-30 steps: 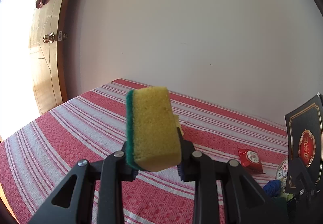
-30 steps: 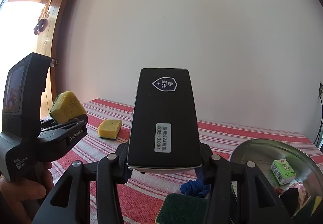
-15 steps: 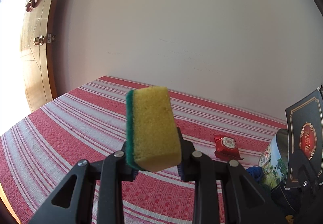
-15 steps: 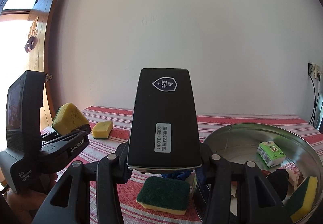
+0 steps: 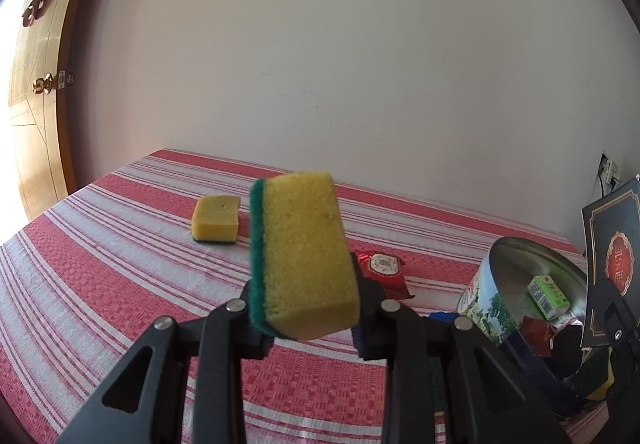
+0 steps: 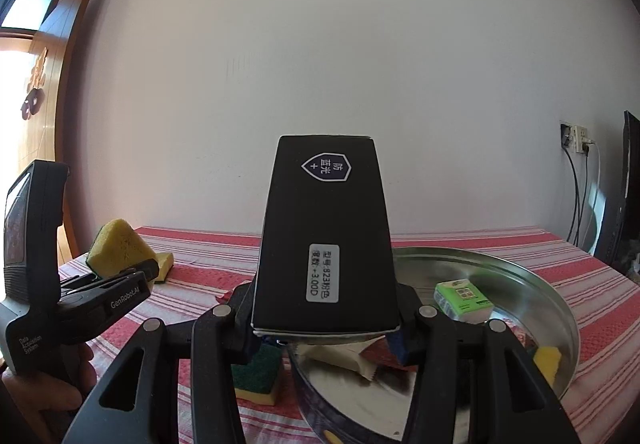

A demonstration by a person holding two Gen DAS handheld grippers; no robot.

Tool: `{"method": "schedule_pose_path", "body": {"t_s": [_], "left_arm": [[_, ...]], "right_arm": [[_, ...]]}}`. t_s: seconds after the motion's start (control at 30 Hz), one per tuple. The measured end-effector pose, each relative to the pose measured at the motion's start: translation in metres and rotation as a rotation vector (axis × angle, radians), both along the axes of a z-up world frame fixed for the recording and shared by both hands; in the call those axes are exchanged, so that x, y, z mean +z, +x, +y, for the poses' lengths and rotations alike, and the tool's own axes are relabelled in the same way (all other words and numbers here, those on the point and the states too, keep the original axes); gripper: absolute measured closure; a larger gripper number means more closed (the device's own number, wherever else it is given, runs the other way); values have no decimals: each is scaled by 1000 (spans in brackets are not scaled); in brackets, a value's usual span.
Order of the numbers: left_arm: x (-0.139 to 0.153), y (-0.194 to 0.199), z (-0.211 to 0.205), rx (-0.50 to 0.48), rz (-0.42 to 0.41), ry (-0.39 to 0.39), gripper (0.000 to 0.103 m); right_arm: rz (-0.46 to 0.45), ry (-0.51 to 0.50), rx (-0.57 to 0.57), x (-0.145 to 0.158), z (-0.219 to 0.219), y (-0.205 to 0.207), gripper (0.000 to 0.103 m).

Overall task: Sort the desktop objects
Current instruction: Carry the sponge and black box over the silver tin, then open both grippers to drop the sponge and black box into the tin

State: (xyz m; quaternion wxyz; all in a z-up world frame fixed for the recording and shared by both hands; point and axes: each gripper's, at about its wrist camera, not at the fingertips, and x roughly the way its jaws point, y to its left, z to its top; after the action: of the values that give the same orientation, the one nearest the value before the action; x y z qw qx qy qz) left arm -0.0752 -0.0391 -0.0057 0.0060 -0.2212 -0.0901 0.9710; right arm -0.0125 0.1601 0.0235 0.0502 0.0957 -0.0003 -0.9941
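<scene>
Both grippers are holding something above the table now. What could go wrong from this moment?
1. The left gripper pinches only the lower end of the yellow sponge; soft foam could slip or twist out.
2. The right gripper grips the tall black box near its base, so the box may tip.
3. The metal tin already holds a green carton and packets; a dropped box might bounce out.

Each camera sat just behind its own tool, looking forward and slightly down across the striped table (image 5: pixel 120 284) toward the white wall (image 6: pixel 360 64). Both views shared the round tin (image 5: pixel 496 284), close by; the right view also caught the left tool (image 6: pixel 120 276).
</scene>
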Motion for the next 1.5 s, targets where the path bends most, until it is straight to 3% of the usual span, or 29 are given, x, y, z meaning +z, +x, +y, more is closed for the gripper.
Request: {"method": "schedule_pose_path", "body": {"t_s": [0.4,0.47,0.7,1.03,1.33,1.4,1.5], "left_arm": [[12,11,59,-192,31,-56,75],[16,15,74,-239,39,-63,75],[32,25,127,-343,77,-138,75],[29,28,185,-429,0,-220,75],[19,20,209,-402,-84,-283,72],[18,17,208,-375,-92,-285,47],[18,17,199,-330,-75,-267,24]], "right_arm": [[-21,-45,-202,5,74,17,52],[-25,-49,-234,7,103,12,52],[-58,-90,-334,7,134,14,52],[-81,-35,-355,7,148,5,52],[-235,15,-291,-9,146,-27,47],[-221,0,-308,-12,149,-24,19],[-177,-39,-338,-9,157,-14,16]]}}
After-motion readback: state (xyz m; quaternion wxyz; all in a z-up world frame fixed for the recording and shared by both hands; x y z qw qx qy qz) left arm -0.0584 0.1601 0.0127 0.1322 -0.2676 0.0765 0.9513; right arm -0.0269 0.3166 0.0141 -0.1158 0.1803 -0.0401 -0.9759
